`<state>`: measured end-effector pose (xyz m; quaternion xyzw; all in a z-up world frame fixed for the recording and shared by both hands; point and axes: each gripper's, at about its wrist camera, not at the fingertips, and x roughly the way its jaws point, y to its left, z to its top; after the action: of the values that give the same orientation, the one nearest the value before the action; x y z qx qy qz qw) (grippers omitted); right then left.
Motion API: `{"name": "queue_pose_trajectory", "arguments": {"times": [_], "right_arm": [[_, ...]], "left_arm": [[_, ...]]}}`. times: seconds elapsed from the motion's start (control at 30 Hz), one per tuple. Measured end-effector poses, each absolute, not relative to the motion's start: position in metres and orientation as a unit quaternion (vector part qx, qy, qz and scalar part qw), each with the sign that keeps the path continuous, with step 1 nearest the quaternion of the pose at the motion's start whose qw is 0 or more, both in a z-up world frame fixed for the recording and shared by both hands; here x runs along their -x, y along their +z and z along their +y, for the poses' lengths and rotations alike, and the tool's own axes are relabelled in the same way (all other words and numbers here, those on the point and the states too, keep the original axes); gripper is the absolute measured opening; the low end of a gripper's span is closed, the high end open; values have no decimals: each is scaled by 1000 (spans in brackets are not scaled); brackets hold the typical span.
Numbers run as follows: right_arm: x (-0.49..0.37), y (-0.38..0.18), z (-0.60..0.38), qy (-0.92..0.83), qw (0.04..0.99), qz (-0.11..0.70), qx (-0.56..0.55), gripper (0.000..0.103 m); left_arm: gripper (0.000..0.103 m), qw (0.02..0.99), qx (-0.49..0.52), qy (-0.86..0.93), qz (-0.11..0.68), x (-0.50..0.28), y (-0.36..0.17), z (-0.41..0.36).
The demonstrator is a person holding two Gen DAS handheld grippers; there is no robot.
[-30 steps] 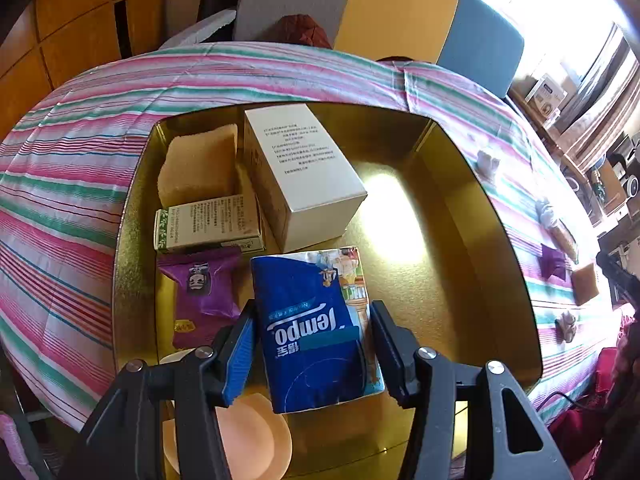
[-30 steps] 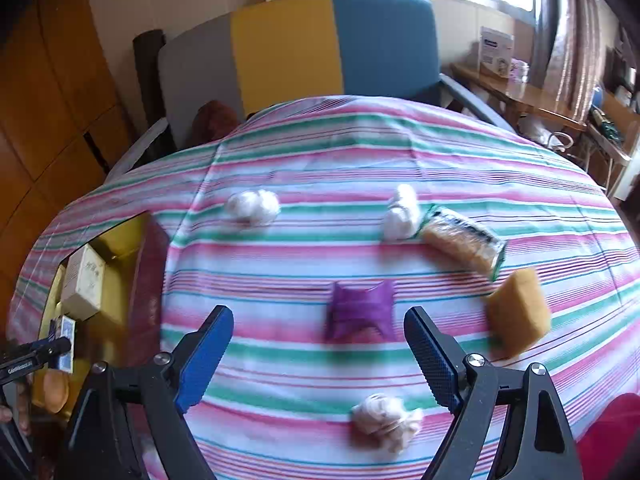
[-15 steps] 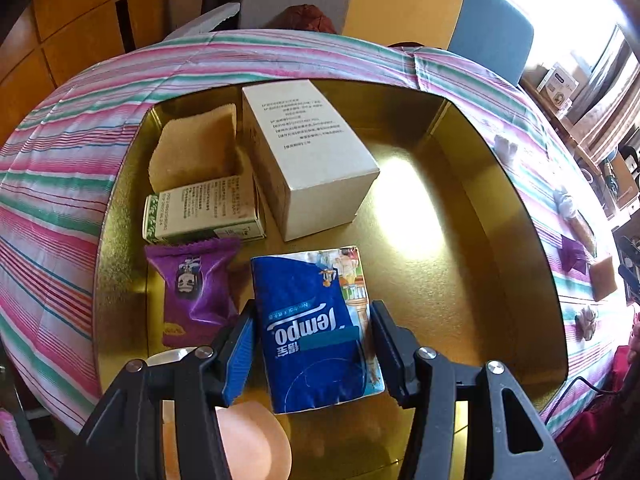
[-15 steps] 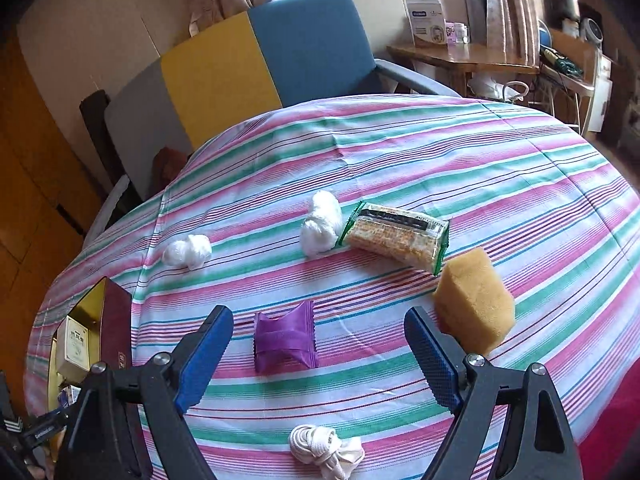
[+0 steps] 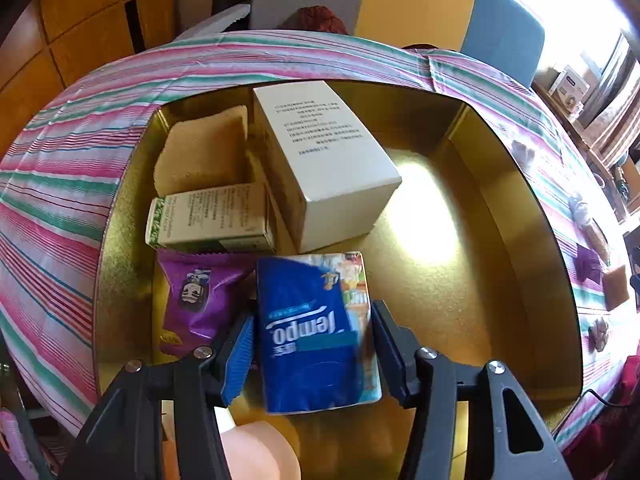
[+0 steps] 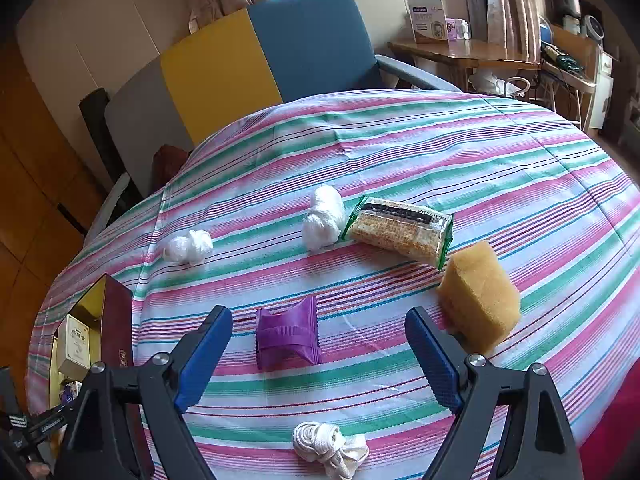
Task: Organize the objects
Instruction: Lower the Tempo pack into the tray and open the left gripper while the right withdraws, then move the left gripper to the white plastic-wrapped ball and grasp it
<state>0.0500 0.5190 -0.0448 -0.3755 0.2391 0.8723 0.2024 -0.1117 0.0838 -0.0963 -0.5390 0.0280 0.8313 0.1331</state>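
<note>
My left gripper is shut on a blue Tempo tissue pack and holds it low inside the gold tray. In the tray lie a white box, a tan sponge, a green-and-white carton and a purple snack packet. My right gripper is open and empty above the striped tablecloth, with a purple packet between its fingers' line. A tan sponge lies to its right.
On the cloth lie a cracker packet, two white wads and a coiled white cord. The tray stands at the far left. A yellow and blue chair stands behind the table.
The left gripper has moved forward over the tray with the tissue pack. The right gripper has swung right and nearer the table; the purple packet now sits closer between its fingers.
</note>
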Motion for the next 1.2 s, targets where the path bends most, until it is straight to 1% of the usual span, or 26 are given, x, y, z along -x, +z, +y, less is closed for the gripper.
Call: {"name": "queue_pose_trajectory", "arguments": {"times": [0.23, 0.33, 0.77, 1.07, 1.2], "right_arm": [[-48, -48, 520, 869, 204, 239, 383, 91], [-48, -49, 520, 867, 206, 239, 384, 92], [-48, -52, 521, 863, 214, 241, 389, 93], [-50, -51, 522, 864, 212, 247, 384, 93], [-52, -49, 523, 865, 209, 255, 377, 93]], "left_arm": [[57, 129, 526, 840, 30, 107, -92, 79], [59, 128, 522, 843, 33, 104, -90, 77], [61, 123, 448, 884, 47, 74, -42, 58], [61, 169, 403, 897, 66, 53, -5, 75], [61, 190, 398, 895, 71, 49, 3, 90]]}}
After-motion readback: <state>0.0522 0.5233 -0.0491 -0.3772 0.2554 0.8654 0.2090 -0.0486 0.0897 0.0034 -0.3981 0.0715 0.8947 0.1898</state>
